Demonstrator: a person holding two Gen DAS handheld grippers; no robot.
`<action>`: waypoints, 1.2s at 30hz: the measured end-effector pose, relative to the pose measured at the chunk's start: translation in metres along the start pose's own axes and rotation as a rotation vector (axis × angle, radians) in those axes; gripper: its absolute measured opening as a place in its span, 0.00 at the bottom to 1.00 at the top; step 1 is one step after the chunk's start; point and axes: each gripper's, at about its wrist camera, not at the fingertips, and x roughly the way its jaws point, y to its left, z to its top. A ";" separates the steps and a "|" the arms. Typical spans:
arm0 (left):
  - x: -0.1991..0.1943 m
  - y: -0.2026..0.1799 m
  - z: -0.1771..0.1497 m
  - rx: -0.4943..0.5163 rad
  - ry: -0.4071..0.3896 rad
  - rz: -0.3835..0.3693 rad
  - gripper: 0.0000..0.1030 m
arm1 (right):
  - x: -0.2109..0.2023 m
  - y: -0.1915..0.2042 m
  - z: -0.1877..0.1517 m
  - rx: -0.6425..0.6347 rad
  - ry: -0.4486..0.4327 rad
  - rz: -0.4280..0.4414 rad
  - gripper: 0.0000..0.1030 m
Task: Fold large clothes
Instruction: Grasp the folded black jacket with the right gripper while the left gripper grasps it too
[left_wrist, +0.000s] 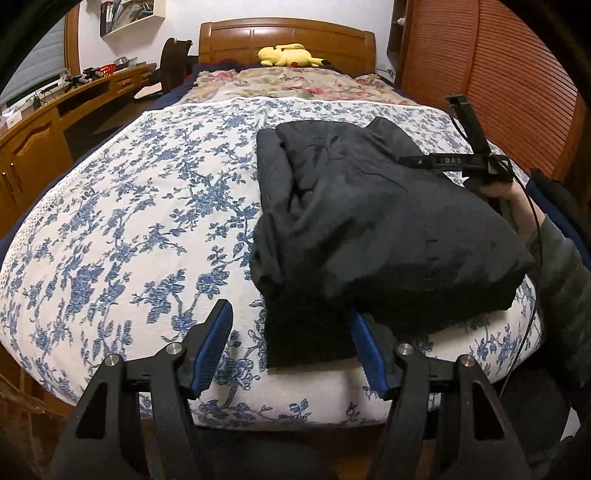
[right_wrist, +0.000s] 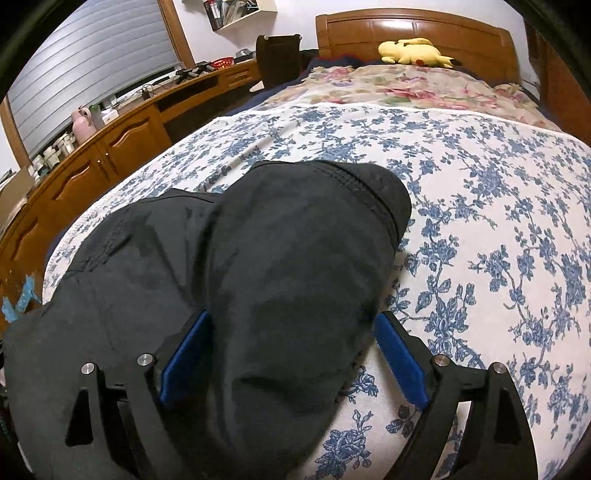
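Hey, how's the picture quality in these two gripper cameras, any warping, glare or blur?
Left wrist view: strong fisheye bulge in the bed, black vignette corners, and the dark garment shows little detail. Right wrist view: same warping, glare on the headboard, garment close and soft.

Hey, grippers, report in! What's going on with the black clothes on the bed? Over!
Left gripper open, right gripper open, fabric between both. Black garment bunched on the floral bedspread, fold unfinished. Nothing in the way.

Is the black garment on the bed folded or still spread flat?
Folded: the black garment lies doubled over in a compact, layered bundle on the floral bedspread.
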 end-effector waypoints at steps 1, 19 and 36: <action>0.000 0.000 0.000 -0.004 0.000 -0.001 0.63 | 0.002 -0.002 -0.001 0.008 0.003 0.002 0.91; 0.008 0.002 -0.008 -0.060 0.019 -0.002 0.64 | 0.011 0.003 -0.003 0.013 0.055 0.075 0.81; 0.002 0.001 -0.016 -0.119 0.005 -0.045 0.49 | 0.012 0.002 -0.004 0.019 0.046 0.077 0.78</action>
